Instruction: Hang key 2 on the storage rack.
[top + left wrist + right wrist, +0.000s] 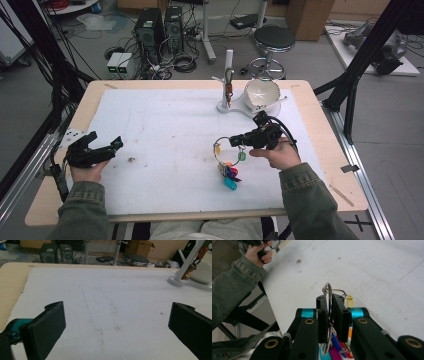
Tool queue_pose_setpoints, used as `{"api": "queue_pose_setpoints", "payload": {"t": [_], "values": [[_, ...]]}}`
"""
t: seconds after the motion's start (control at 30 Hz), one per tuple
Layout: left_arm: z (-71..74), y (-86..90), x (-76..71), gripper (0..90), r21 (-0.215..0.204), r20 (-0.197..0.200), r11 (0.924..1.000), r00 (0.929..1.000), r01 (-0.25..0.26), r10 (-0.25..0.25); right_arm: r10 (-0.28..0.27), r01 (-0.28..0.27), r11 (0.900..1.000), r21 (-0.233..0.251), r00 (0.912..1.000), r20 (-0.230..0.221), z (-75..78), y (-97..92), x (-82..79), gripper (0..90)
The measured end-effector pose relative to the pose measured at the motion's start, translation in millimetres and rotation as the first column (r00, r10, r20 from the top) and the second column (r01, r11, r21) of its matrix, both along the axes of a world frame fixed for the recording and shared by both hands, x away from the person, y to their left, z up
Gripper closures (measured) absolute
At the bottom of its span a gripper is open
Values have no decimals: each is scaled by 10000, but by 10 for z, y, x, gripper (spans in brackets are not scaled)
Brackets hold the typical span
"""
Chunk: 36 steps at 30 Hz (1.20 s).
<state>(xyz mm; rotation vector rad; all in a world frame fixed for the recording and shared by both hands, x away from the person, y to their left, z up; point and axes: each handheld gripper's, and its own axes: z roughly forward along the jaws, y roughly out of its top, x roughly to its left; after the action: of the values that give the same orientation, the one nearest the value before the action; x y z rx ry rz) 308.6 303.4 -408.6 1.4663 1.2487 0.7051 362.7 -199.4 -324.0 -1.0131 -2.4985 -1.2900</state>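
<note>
White bowl (261,93) beside key stand (228,80) on mat (165,135).

Wooden table (320,107), white mat (170,130), white stand (240,107), perhaps stains

High view: above person's side, looks forward-down over whole white mat (165,130). Left gripper view: low, near mat (112,302), faces far stand (186,267), shared with high view (228,80). Right gripper view: close, looks down at mat (374,267).

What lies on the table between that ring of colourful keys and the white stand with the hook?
Nothing visible. The right gripper holds the key ring over bare white mat, and the stretch up to the white stand is open.
</note>
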Motion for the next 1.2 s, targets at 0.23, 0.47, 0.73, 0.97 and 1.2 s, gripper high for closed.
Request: {"api": "queue_pose_setpoints", "payload": {"t": [0.23,0.47,0.73,0.97,1.2], "values": [[-11,-25,41,17,49,-120,9999,9998,147,-146,-83,77,9992,381,9998,164,67,7,65,831],[-5,-49,68,17,82,-175,9997,9996,240,-239,13,-39,9978,665,9992,398,223,43,118,831],[40,-74,88,17,25,-73,9992,9991,407,-406,159,-220,9962,840,9972,725,425,195,191,831],[105,-83,90,17,-112,100,9982,9982,587,-586,466,-551,9943,917,9947,916,559,377,232,831],[199,-189,101,17,-72,157,9932,9931,1164,-1163,675,-775,9920,992,9926,1005,630,509,234,831]]}}
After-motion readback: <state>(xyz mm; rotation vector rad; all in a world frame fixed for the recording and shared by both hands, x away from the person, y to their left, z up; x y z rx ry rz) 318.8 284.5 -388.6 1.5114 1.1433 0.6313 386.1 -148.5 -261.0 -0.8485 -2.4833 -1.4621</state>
